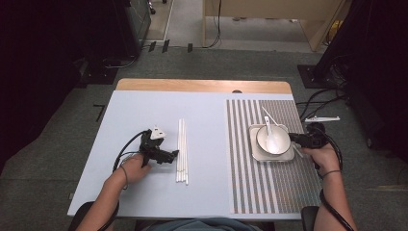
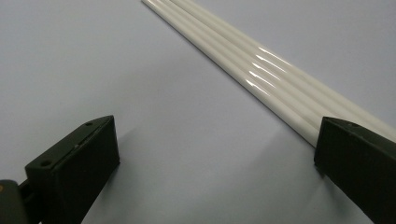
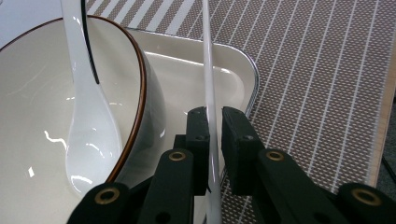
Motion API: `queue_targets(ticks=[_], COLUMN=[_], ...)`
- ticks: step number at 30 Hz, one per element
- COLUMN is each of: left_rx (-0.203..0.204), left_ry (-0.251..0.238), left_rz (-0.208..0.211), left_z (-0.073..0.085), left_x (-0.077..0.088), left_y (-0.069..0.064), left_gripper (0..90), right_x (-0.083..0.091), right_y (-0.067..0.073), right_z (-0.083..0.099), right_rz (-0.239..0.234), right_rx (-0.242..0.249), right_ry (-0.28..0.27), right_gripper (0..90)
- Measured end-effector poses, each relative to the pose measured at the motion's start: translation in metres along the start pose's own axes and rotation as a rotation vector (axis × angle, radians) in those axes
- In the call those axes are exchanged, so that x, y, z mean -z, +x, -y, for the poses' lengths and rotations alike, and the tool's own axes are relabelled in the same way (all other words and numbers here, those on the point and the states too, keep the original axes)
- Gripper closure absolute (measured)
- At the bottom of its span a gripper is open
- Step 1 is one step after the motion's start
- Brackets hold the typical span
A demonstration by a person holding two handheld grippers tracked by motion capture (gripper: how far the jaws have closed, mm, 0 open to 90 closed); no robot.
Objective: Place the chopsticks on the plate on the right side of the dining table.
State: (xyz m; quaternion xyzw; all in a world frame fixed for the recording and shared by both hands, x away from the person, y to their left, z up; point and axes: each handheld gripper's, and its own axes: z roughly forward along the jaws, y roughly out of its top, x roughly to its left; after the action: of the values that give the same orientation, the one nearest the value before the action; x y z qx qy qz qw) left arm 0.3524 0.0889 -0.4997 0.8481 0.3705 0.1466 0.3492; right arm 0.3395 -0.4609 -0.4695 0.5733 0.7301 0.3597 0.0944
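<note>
Chopstick (image 3: 208, 70), white, clamped between the closed jaws of the right gripper (image 3: 214, 128), slanting over the square plate (image 3: 233, 79) just beside the bowl (image 3: 135, 79). Spoon (image 3: 86, 126) resting inside that bowl, all on the striped mat (image 3: 317, 70). Four more white chopsticks (image 2: 261, 65) side by side on the table (image 2: 93, 56), near the left gripper (image 2: 215, 154), jaws spread wide apart, holding nothing.
</note>
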Motion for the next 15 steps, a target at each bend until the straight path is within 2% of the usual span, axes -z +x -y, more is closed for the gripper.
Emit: queue_targets(ticks=[6, 11, 15], left_rx=[0.0, 0.0, 0.0], left_ry=[0.0, 0.0, 0.0], left_rz=[0.0, 0.0, 0.0], left_z=[0.0, 0.0, 0.0], left_x=[0.0, 0.0, 0.0], left_y=[0.0, 0.0, 0.0], left_gripper=[0.0, 0.0, 0.0], right_x=[0.003, 0.009, 0.015], right_y=[0.002, 0.007, 0.009], right_z=[-0.002, -0.007, -0.012], right_rz=[0.0, 0.032, 0.067], right_rx=[-0.005, 0.017, 0.034], right_ry=[-0.007, -0.028, -0.069], right_gripper=[78.8, 78.3, 76.5])
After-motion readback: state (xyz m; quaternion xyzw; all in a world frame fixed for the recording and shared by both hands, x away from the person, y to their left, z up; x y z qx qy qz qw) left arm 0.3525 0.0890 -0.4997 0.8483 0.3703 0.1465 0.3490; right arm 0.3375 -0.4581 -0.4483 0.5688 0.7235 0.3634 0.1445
